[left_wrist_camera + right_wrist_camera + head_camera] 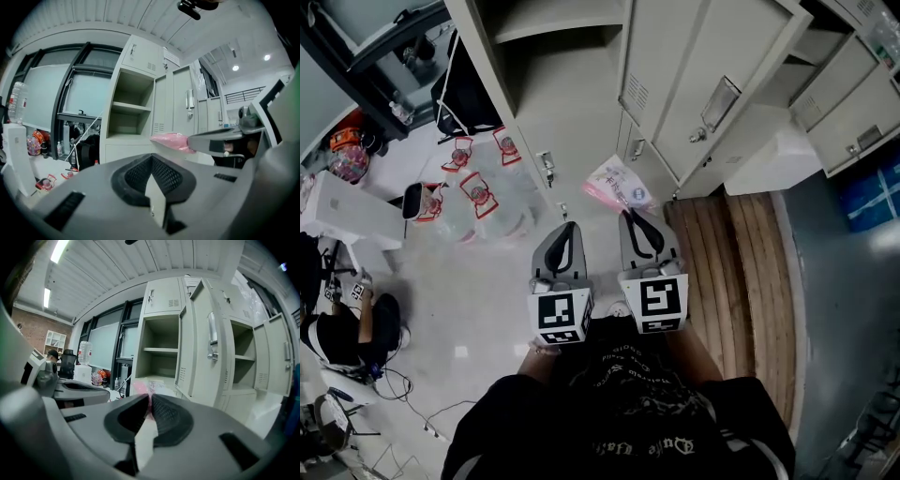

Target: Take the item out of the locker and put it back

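Note:
A pink and white plastic packet (pixel 619 183) hangs in front of the lockers, with my right gripper (pixel 629 215) shut on its near edge. In the right gripper view the packet (pixel 143 389) shows just past the pinched pads (pixel 161 411). My left gripper (pixel 571 226) sits level beside it on the left, shut with nothing between its jaws (pixel 151 161). From the left gripper view the packet (pixel 169 140) sticks out of the right gripper's tip (pixel 190 142). An open locker compartment (pixel 567 56) with a bare shelf (pixel 161 350) stands ahead.
Open locker doors (pixel 712 84) swing out to the right, and more open compartments (pixel 246 357) lie beyond. Several large water bottles (pixel 478 192) lie on the floor at left. A wooden pallet (pixel 731 272) runs along the right. A person (pixel 337 328) sits at far left.

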`<state>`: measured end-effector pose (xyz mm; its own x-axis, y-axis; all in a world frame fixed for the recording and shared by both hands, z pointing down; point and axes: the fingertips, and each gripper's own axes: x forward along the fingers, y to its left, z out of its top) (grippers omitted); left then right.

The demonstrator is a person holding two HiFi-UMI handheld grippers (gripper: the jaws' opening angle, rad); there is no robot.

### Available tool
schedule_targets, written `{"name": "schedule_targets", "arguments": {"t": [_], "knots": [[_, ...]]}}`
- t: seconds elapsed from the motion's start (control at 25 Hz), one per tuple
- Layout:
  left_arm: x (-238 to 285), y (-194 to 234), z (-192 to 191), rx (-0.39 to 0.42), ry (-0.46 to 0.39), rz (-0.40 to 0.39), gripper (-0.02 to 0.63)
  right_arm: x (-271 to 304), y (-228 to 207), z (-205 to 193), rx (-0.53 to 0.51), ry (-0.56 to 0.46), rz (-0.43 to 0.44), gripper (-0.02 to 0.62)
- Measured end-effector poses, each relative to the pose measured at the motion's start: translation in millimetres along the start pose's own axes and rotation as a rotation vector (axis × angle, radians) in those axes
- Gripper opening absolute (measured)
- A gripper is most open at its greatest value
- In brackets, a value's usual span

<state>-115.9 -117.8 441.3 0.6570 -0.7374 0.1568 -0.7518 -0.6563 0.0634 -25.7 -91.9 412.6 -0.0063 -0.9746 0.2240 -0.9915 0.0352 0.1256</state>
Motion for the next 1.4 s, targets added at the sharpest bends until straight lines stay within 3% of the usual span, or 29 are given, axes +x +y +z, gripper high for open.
{"name": "schedule_targets", "arguments": {"t": [0.32, 0.88, 1.4], "knots": [[-3.2, -46.2, -1.6, 0.016, -0.001, -0.097, 0.007, -37.5, -16.2, -17.3, 0.004, 0.027, -0.053, 0.025], [6.2, -113.4, -2.0, 0.039, -0.004, -0.228, 0.007, -96.9, -75.2, -47.7, 0.031, 0.080, -0.217, 0.025], [28.1, -180.7, 3.9, 0.079, -0.009, -0.359, 0.006, -134.9, -142.8, -54.8, 0.072, 0.061, -0.373, 0.025]]}}
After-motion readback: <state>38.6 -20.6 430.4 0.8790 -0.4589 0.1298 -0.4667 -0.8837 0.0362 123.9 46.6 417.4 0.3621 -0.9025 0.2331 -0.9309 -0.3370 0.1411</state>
